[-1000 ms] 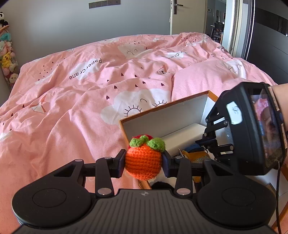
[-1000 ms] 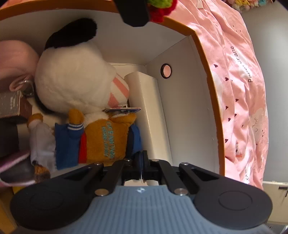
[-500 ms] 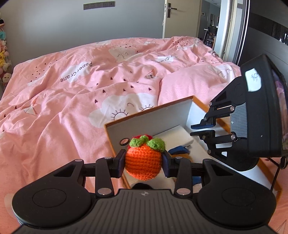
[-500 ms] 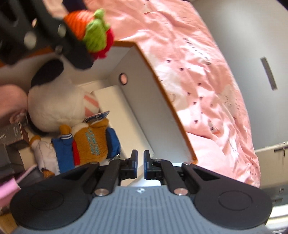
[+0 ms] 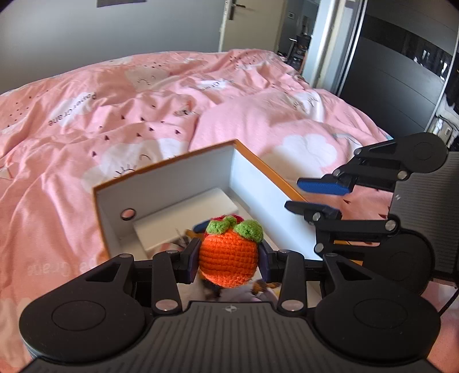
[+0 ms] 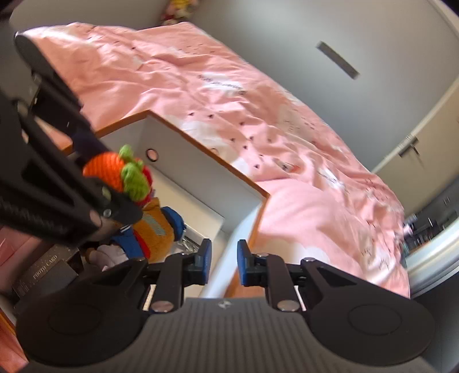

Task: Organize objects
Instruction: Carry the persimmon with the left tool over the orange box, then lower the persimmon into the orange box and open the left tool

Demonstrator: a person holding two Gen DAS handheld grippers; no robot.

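My left gripper (image 5: 228, 259) is shut on an orange crocheted fruit (image 5: 228, 259) with green leaves and holds it over the open white box (image 5: 160, 183) with an orange rim, on the pink bed. The fruit also shows in the right wrist view (image 6: 110, 172). My right gripper (image 6: 224, 258) is open and empty, above the box's right wall; it also shows in the left wrist view (image 5: 311, 195). Inside the box lie a plush figure in orange and blue (image 6: 156, 226) and a white inner block (image 5: 183, 215).
The pink duvet (image 5: 114, 114) covers the bed around the box. A dark "photo card" case (image 6: 48, 272) lies in the box at the left. A grey wall and a door (image 5: 235, 17) stand behind the bed, a dark wardrobe (image 5: 396, 80) to the right.
My right gripper has opened and risen out of the box, tilting toward the bed. My left gripper has carried the fruit further over the box.
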